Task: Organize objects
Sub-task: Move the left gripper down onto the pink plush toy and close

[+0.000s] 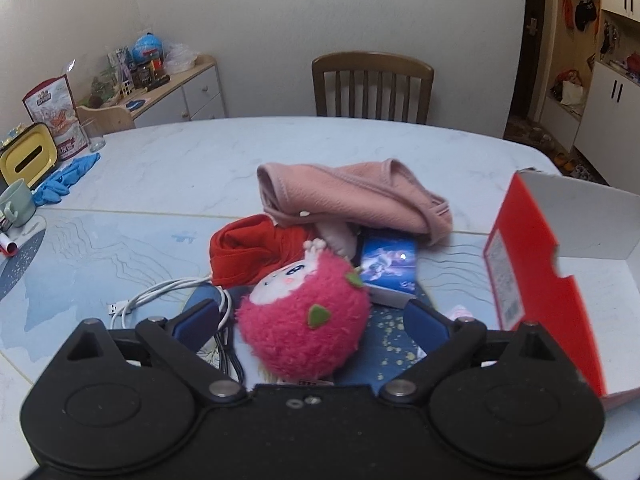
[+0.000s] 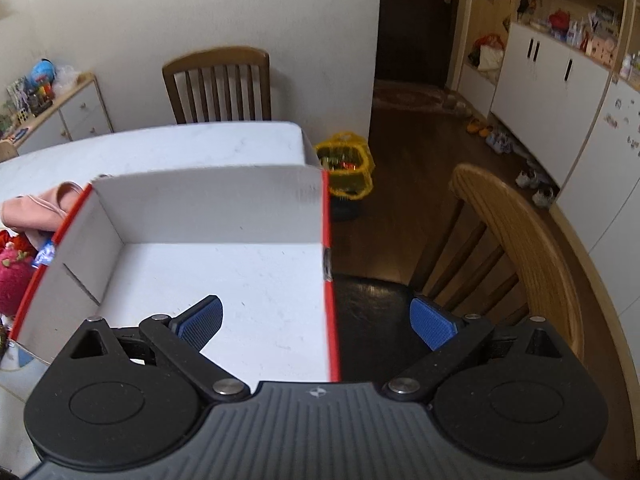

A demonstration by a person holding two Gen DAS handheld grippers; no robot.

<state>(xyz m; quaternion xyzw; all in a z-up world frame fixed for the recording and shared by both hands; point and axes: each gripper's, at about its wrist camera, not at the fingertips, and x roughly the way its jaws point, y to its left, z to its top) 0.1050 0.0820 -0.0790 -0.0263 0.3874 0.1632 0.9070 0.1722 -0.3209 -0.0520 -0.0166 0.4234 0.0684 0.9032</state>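
Note:
A pink plush toy (image 1: 306,316) lies on the table between the open fingers of my left gripper (image 1: 310,320), which do not touch it. Behind it lie a red cloth (image 1: 248,252), a pink garment (image 1: 352,196), a blue picture box (image 1: 390,266) and a white USB cable (image 1: 160,292). A red cardboard box with a white inside (image 1: 532,264) stands to the right. My right gripper (image 2: 316,320) is open and empty, its fingers astride the right wall (image 2: 330,280) of that empty box (image 2: 224,276).
At the table's left edge are a yellow container (image 1: 26,156), a snack bag (image 1: 54,112), a glass (image 1: 94,134), a green mug (image 1: 16,204) and blue gloves (image 1: 64,180). Wooden chairs stand behind the table (image 1: 372,84) and to its right (image 2: 516,248). A yellow basket (image 2: 348,168) sits on the floor.

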